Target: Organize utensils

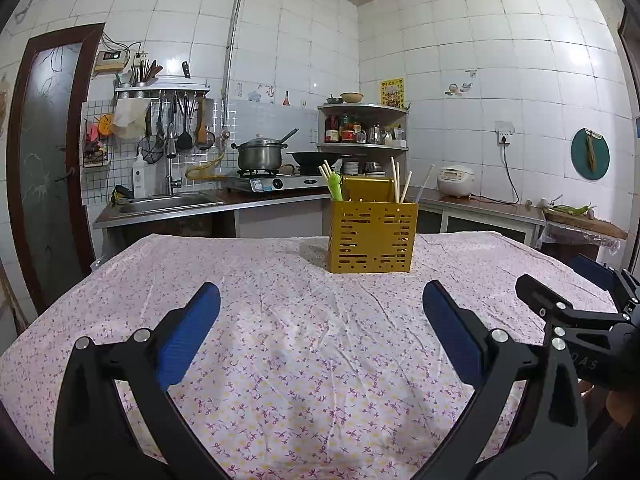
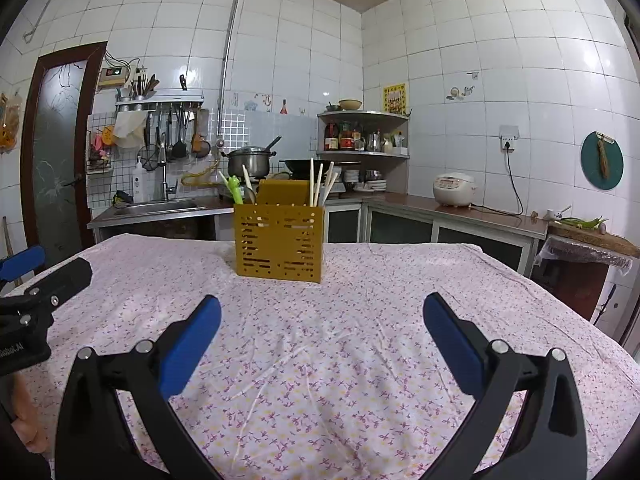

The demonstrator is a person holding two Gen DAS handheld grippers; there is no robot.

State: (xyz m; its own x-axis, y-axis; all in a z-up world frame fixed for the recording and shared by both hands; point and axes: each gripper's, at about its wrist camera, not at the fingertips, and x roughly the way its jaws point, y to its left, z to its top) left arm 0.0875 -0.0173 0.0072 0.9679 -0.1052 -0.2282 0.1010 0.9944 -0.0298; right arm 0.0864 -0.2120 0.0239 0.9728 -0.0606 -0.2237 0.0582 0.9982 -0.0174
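My left tongs [image 1: 321, 308] hang wide apart over the flowered cloth [image 1: 280, 340] with nothing between the blue pads [image 1: 188, 332], and the same goes for my right tongs [image 2: 322, 318], spread and empty a little to the side. Going left to right across the desk [image 2: 520, 300], there is only bare cloth until the yellow slotted holder [image 1: 372, 240], which stands upright near the far edge, and everything I would sort already seems to stand in it: a green-handled piece [image 1: 335, 186] at its left side, then pale chopsticks [image 1: 396, 180] leaning toward the right (I cannot tell how many, or whether the inside is divided). The risks I see start with that holder: it looks light and tall, so I judge that pulling one stick at a slant could drag it over or tip it off the far edge. The cloth is creased and loose, and a pad scraping it could bunch it up and shift the holder with it. The chopsticks are thin and smooth, so a pinch near the tip may let one swivel or slip out. Farthest right, my two tongs sit near each other, and reaching in together could knock them.
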